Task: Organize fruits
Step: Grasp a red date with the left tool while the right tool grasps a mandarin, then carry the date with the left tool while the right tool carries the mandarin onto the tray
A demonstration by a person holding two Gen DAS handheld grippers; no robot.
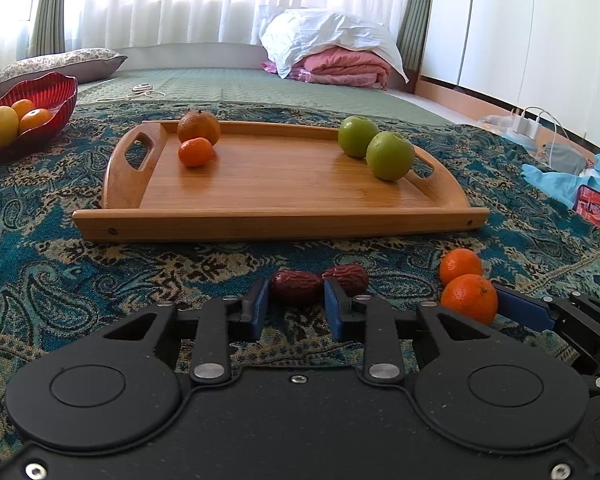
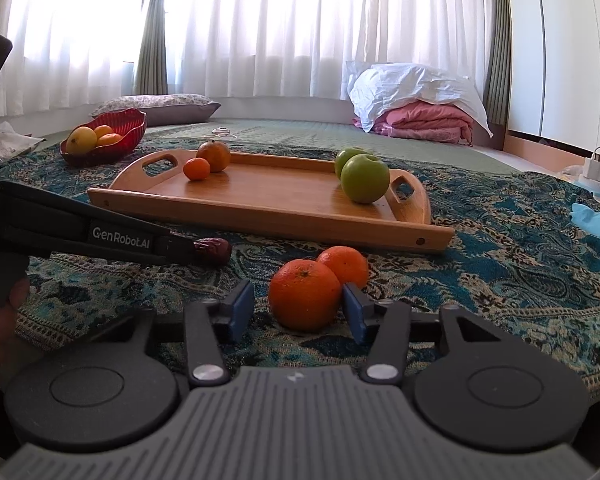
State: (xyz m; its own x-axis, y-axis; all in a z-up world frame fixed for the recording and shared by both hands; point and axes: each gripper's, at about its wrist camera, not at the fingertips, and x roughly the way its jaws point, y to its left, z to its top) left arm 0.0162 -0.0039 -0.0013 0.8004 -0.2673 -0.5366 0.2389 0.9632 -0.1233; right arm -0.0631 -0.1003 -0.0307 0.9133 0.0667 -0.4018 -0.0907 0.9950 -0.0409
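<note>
Left wrist view: the left tongs [image 1: 296,300] are clamped on the nearer of two red dates [image 1: 296,288] lying on the patterned blanket [image 1: 60,272], just in front of the near rim of the wooden tray [image 1: 276,224]. The second date [image 1: 348,278] touches the held one, so lifting could drag or roll it aside.

In the right wrist view the right tongs [image 2: 296,312] straddle the nearer tangerine [image 2: 304,294]. Their right pad meets the fruit, but a gap shows at the left pad, so they stand apart, not yet gripping. A second tangerine [image 2: 346,266] sits against the first, right behind it.

On the tray, an orange [image 1: 199,127] and a small tangerine [image 1: 195,152] occupy the far left corner, and two green apples [image 1: 374,146] the far right.

Likely trouble: the round tangerine may squirt out, since the right pad presses its rear flank off-centre, and knock its neighbour away. Soft blanket folds could also snag a pad. The wrinkled date is small and may slip on lifting.
</note>
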